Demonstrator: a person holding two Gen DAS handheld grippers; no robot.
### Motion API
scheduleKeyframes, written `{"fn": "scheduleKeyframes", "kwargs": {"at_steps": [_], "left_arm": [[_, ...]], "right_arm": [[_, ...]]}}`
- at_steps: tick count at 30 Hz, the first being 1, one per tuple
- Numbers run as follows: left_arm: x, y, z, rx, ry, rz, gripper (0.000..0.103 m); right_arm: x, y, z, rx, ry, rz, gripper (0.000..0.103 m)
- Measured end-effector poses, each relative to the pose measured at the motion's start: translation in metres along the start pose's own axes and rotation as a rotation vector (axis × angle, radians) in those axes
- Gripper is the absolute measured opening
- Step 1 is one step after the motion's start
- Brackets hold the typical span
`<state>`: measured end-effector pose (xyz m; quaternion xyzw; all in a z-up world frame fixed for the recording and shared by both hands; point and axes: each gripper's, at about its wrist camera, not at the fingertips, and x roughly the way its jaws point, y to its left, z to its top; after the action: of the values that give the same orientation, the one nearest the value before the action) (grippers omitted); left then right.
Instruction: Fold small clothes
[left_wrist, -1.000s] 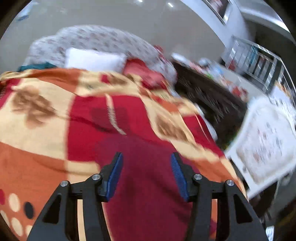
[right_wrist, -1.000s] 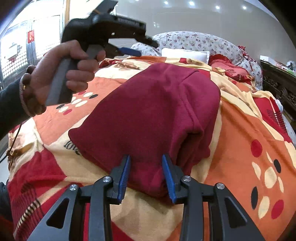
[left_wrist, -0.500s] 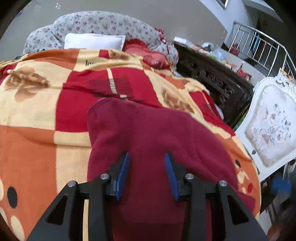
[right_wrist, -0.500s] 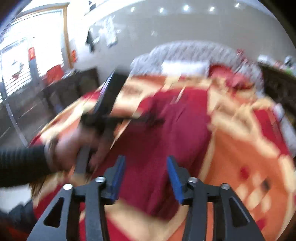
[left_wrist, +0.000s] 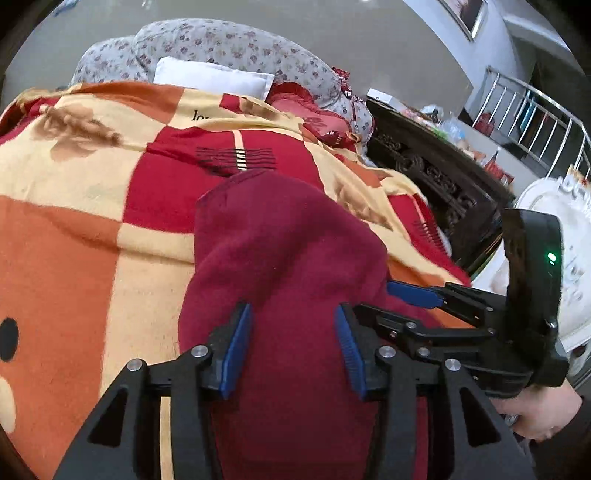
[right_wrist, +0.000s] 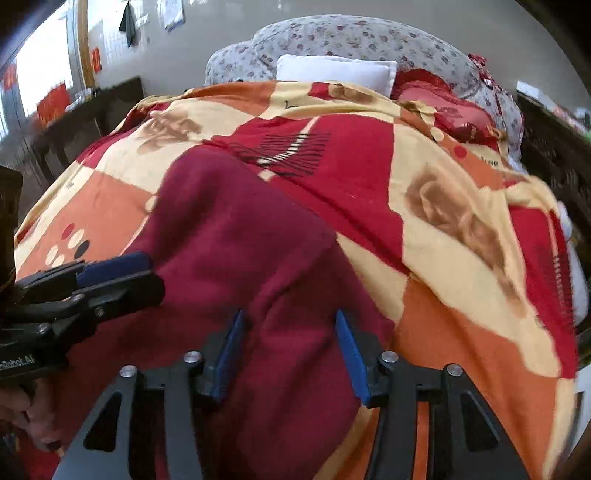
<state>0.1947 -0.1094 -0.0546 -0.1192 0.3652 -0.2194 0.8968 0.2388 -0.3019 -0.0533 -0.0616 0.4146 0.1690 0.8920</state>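
A dark red garment (left_wrist: 288, 240) lies folded lengthwise on the patterned blanket (left_wrist: 74, 258), with its near end under both grippers. In the left wrist view my left gripper (left_wrist: 291, 347) hovers over that near end. Its jaws are opening, with cloth lying between the blue pads (left_wrist: 236, 347) but not pinched. My right gripper (left_wrist: 391, 301) reaches in from the right, beside the garment's right edge. In the right wrist view the right gripper (right_wrist: 290, 350) straddles a low ridge of the garment (right_wrist: 229, 229). Its jaws are opening too, and the pads stand off the cloth. The left gripper (right_wrist: 144, 275) sits low at the left.
The orange, red and cream blanket (right_wrist: 461, 332) covers a bed, with a white pillow (left_wrist: 214, 77) and floral cushions (left_wrist: 240, 48) at its head. A dark carved cabinet (left_wrist: 436, 177) and a white chair (left_wrist: 546, 206) stand along the right side. A person's hand (left_wrist: 543, 413) holds the right gripper.
The left gripper came down from above the bed onto the garment's near end. The right gripper swept sideways across the garment and its jaws widened. The two now sit side by side.
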Motion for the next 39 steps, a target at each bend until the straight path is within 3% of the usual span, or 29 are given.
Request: {"fn": "scheduleKeyframes", "kwargs": {"at_steps": [5, 8, 12, 15, 20, 23, 24, 27, 30, 32, 33, 34, 37, 39], "left_arm": [[0.001, -0.004, -0.001, 0.026, 0.003, 0.021, 0.048], [-0.012, -0.005, 0.006, 0.029, 0.011, 0.005, 0.049], [-0.051, 0.005, 0.014, 0.002, -0.012, -0.07, 0.061], [-0.069, 0.007, -0.001, 0.044, 0.01, -0.091, 0.061], [-0.078, -0.003, -0.041, 0.124, 0.065, -0.106, 0.061], [-0.062, -0.009, -0.052, 0.156, 0.098, -0.071, 0.061], [-0.058, -0.009, -0.053, 0.158, 0.102, -0.064, 0.062], [-0.064, -0.003, -0.043, 0.115, 0.119, -0.093, 0.063], [-0.084, 0.017, -0.03, 0.064, 0.067, -0.116, 0.066], [-0.086, 0.035, -0.025, 0.03, 0.048, -0.093, 0.071], [-0.078, 0.046, -0.024, -0.014, 0.079, -0.112, 0.071], [-0.068, 0.056, -0.025, -0.068, 0.118, -0.147, 0.071], [-0.046, 0.066, -0.029, -0.171, 0.2, -0.263, 0.072], [-0.037, 0.056, -0.03, -0.162, 0.218, -0.294, 0.072]], "right_arm": [[0.008, -0.014, -0.011, 0.078, -0.042, 0.046, 0.064], [-0.006, -0.007, -0.003, 0.054, -0.023, 0.038, 0.063], [-0.067, 0.016, 0.001, -0.028, -0.101, 0.012, 0.062], [-0.107, 0.04, -0.016, -0.131, -0.146, 0.041, 0.063], [-0.116, 0.079, -0.058, -0.296, -0.1, 0.118, 0.062], [-0.095, 0.079, -0.074, -0.314, -0.036, 0.076, 0.061], [-0.081, 0.072, -0.078, -0.291, -0.003, 0.044, 0.061], [-0.072, 0.058, -0.085, -0.2, -0.043, 0.075, 0.062], [-0.089, 0.049, -0.08, -0.086, -0.084, 0.156, 0.062], [-0.109, 0.037, -0.081, 0.036, -0.158, 0.2, 0.07], [-0.119, 0.024, -0.085, 0.137, -0.212, 0.209, 0.083], [-0.122, 0.016, -0.091, 0.213, -0.25, 0.228, 0.09], [-0.107, -0.01, -0.106, 0.472, -0.258, 0.327, 0.09], [-0.093, -0.017, -0.114, 0.58, -0.232, 0.371, 0.09]]}}
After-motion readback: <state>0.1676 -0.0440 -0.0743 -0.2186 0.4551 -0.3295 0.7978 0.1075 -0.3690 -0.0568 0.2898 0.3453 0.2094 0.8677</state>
